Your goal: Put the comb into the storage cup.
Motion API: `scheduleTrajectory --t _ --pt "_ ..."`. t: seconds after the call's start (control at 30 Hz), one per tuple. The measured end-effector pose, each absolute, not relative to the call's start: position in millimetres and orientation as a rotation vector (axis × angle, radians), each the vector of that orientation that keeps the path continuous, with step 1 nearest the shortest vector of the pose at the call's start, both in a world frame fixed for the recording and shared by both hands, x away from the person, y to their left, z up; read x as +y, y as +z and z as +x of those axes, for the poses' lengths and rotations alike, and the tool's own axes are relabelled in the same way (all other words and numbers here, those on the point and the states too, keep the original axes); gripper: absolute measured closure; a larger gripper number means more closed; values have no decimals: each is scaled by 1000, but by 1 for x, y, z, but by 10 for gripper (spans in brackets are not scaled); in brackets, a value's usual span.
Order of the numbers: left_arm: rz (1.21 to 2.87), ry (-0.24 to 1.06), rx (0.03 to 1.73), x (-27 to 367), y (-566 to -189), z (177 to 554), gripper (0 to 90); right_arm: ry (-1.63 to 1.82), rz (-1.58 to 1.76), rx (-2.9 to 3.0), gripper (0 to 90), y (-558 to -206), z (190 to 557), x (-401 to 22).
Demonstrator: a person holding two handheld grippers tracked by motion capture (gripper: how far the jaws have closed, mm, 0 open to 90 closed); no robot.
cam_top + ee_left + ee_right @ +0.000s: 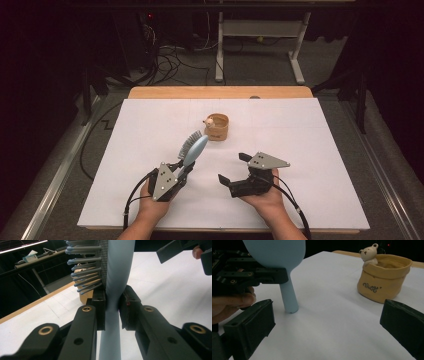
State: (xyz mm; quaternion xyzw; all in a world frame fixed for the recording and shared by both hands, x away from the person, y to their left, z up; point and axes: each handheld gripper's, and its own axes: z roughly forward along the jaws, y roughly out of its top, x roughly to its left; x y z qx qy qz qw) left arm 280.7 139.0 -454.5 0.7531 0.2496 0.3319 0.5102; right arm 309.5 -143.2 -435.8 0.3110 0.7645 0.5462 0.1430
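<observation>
A light blue hairbrush [193,148] with grey bristles stands tilted up off the white table, its handle end resting on the sheet [291,308]. My left gripper [186,166] is shut on the brush's handle [112,305], with both pads pressed against it. Behind the brush sits a tan pot [217,127] with a small bear figure [369,253] on its rim. My right gripper [233,169] is held to the right of the brush, jaws wide open with nothing between them, and they point left toward the brush and pot [384,277].
A white sheet [310,150] covers the wooden table, whose far edge [220,92] shows behind it. Beyond it are a dark floor with cables [170,55] and a white desk frame [260,35]. Bare sheet lies left and right of the pot.
</observation>
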Motion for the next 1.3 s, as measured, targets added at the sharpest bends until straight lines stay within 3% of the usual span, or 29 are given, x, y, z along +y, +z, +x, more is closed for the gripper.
scheduleTrajectory --t 1.3 --pt "1831 831 563 123 -457 276 770 1712 807 2171 1 -403 311 -94"
